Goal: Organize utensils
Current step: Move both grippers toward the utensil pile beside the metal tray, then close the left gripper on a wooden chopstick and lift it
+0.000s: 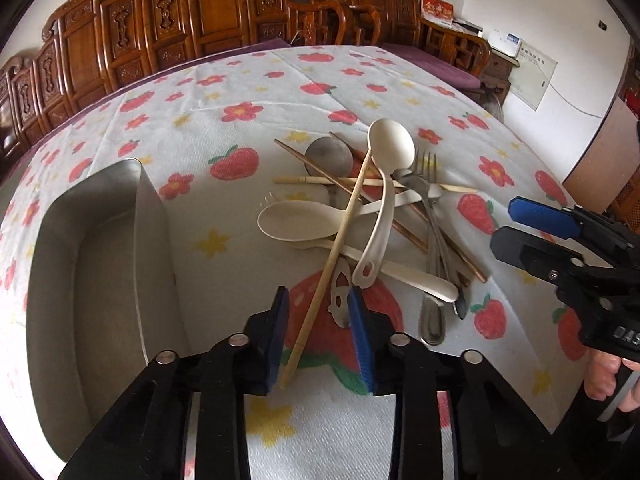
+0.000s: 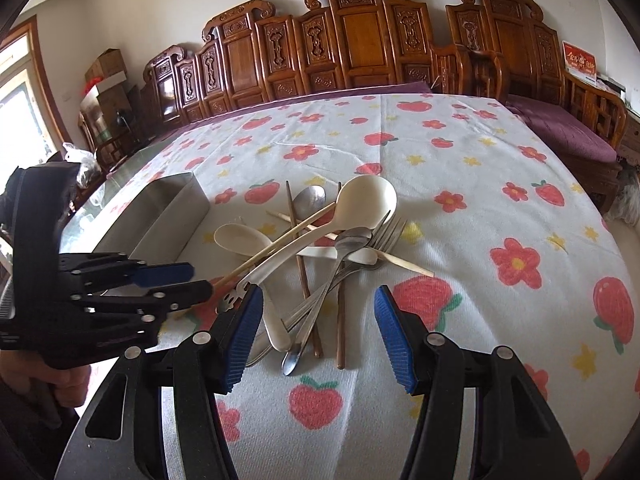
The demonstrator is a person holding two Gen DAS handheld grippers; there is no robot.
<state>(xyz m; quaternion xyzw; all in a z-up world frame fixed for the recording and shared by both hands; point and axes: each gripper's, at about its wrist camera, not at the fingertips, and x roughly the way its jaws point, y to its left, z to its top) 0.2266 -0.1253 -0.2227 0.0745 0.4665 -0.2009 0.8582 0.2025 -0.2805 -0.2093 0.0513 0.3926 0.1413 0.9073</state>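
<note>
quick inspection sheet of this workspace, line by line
surface: table under a white cloth printed with red strawberries and flowers.
job's things: tangled pile of cream plastic spoons, steel spoons and fork, pale and dark wooden chopsticks; rectangular steel tray left of the pile, nothing seen inside.
clutter: nothing seen.
grippers: left gripper open, straddling a pale chopstick end and a steel handle end; right gripper open above the handle ends.
cables: white wire on the wall.
surroundings: carved wooden chairs, purple cushions.
</note>
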